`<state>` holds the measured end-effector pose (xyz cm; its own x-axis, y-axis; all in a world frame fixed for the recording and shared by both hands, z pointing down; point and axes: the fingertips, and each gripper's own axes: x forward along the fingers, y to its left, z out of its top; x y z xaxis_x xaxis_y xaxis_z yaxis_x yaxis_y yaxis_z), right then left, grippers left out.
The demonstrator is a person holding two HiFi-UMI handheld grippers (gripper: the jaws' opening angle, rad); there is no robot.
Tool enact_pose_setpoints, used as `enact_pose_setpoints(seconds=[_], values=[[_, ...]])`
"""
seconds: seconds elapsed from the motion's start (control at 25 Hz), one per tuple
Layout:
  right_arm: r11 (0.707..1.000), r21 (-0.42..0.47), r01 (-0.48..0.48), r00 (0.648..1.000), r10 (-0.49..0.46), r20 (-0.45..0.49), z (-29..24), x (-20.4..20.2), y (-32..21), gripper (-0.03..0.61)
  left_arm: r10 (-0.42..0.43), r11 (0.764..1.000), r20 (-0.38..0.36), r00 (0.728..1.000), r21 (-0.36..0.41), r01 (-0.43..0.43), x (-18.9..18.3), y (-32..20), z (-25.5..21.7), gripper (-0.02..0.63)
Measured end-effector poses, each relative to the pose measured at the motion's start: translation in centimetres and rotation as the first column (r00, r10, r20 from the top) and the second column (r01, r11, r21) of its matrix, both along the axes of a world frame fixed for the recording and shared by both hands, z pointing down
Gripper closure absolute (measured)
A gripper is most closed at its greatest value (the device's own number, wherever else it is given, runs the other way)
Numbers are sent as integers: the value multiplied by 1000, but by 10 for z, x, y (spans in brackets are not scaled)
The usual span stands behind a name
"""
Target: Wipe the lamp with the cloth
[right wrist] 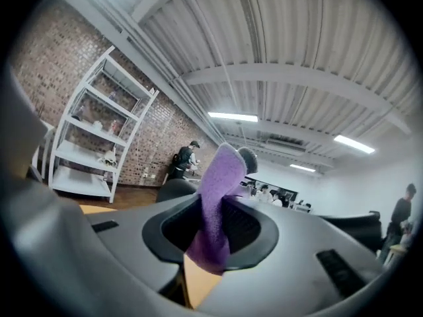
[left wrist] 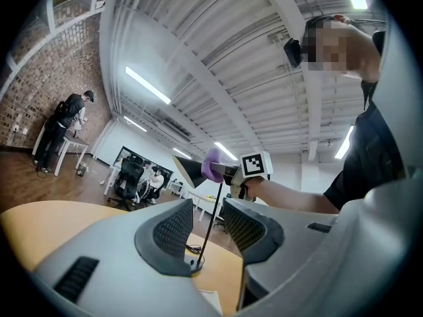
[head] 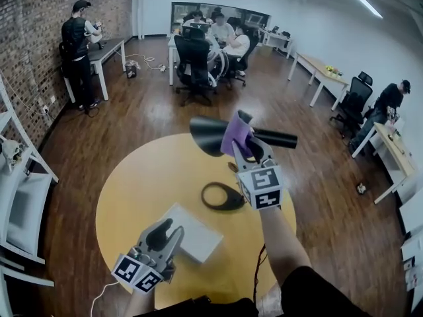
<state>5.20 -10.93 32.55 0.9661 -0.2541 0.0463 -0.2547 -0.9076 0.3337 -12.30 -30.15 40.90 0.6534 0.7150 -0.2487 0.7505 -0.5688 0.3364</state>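
Head view steeply down over table (head: 132,197); left gripper view upward; lamp (head: 206,136) in both

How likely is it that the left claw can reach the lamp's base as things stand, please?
Probably yes: the left claw is open, and its view looks straight at the lamp base with nothing standing between; the right claw is up at the shade.

Near the upper middle of the head view, the purple cloth (head: 236,136) hides the neck of the lamp (head: 206,135); its stem is too thin to see.
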Motion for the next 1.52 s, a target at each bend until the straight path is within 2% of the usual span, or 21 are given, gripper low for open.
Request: enact_pose_setpoints(seconds=[0.12, 0.36, 0.52, 0.64, 0.76, 0.88, 1.04, 1.16, 1.28, 1.4, 1.52], values=[[998, 7, 54, 998, -55, 27, 9, 5, -22, 485, 6, 1000, 9, 1000, -3, -6, -3, 1, 2, 477], [986, -81, 148, 988, -143, 56, 27, 2, -78, 485, -44, 999, 10, 999, -7, 44, -5, -10, 7, 479], [978, -103, 179, 983, -174, 55, 33, -8, -89, 485, -41, 999, 4, 999, -2, 41, 0, -9, 3, 479], [989, -90, 115, 993, -116, -9, 18, -25, -61, 485, -41, 999, -11, 999, -25, 41, 4, -8, -2, 479], [997, -65, -41, 991, 32, -133, -4, -48, -2, 485, -14, 999, -6, 1000, -35, 13, 10, -1, 0, 479], [981, -58, -186, 959, 168, -227, -15, -73, 59, 485, 24, 999, 6, 1000, -37, -24, 10, 12, 4, 479], [953, -54, -299, 933, 280, -227, -5, -84, 113, 485, 68, 997, 23, 997, -23, -68, 12, 25, 12, 479], [947, -56, -316, 927, 296, -229, 0, -78, 121, 485, 85, 996, 37, 996, -11, -84, 12, 31, 17, 479], [954, -38, -298, 932, 282, -230, 5, -69, 114, 485, 84, 996, 43, 996, -4, -83, 14, 36, 18, 479], [967, -27, -252, 944, 239, -229, 12, -57, 96, 485, 79, 997, 45, 996, -2, -79, 12, 38, 17, 479], [979, -82, -185, 963, 164, -212, 27, -44, 72, 485, 64, 998, 56, 996, 6, -64, 10, 36, 21, 479]])
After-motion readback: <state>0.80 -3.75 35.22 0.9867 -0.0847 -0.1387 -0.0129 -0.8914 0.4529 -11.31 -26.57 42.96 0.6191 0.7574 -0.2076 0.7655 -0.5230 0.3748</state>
